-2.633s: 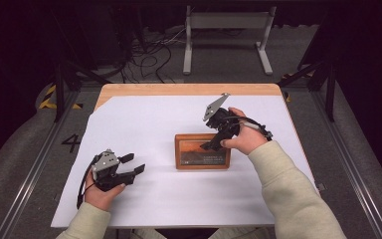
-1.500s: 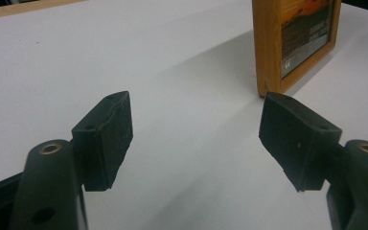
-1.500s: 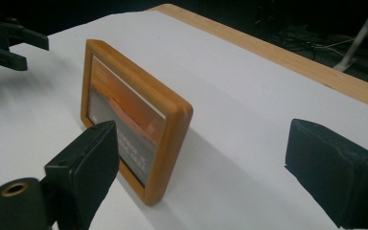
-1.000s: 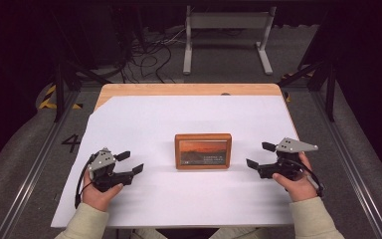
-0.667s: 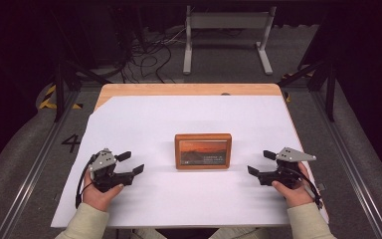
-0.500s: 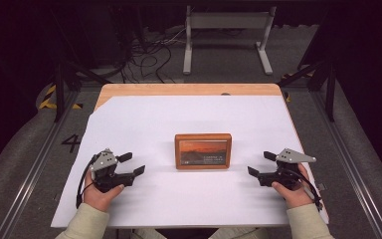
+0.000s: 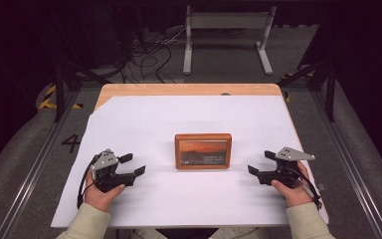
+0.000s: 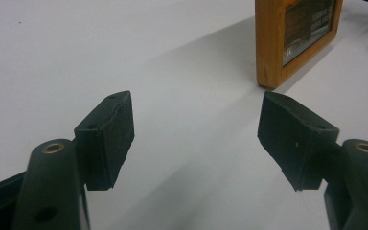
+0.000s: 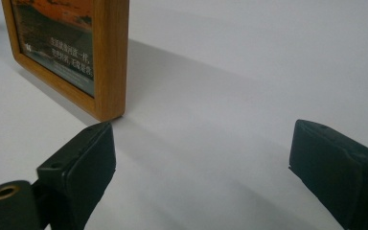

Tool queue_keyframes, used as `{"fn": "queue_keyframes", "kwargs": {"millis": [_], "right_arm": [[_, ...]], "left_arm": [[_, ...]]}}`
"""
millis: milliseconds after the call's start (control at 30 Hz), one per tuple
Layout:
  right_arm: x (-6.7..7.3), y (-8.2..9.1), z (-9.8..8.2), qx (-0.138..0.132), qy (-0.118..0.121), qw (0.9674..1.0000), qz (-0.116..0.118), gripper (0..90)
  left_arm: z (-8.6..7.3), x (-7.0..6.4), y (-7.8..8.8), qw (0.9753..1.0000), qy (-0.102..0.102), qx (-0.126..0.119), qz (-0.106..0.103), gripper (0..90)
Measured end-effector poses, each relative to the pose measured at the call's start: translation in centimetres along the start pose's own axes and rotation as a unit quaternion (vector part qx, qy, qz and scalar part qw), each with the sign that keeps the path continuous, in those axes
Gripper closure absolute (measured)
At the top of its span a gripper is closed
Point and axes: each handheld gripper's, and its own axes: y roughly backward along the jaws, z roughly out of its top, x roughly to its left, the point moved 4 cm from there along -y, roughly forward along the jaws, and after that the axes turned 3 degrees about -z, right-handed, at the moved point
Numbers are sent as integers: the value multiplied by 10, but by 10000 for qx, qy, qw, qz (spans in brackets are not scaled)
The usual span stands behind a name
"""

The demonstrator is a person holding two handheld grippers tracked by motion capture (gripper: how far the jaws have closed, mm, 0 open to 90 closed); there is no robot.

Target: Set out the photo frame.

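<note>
Two grippers rest low on the white sheet (image 7: 144, 124), left gripper (image 7: 128, 165) and right gripper (image 7: 259, 164), jaws spread and empty, flanking the frame (image 7: 203, 151) at the table's middle. A careless inward sweep could likely knock it askew. Both hands point inward, well apart from it.

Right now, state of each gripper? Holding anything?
Left gripper: open, holding nothing, apart from the picture frame.
Right gripper: open, holding nothing, on the frame's other side.
</note>
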Motion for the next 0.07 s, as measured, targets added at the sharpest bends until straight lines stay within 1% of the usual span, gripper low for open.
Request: {"fn": "queue_keyframes", "kwargs": {"millis": [67], "right_arm": [[0, 0, 1, -7, -13, 10000, -4, 93]], "left_arm": [[-1, 0, 0, 10000, 28, 5, 12, 292]]}}
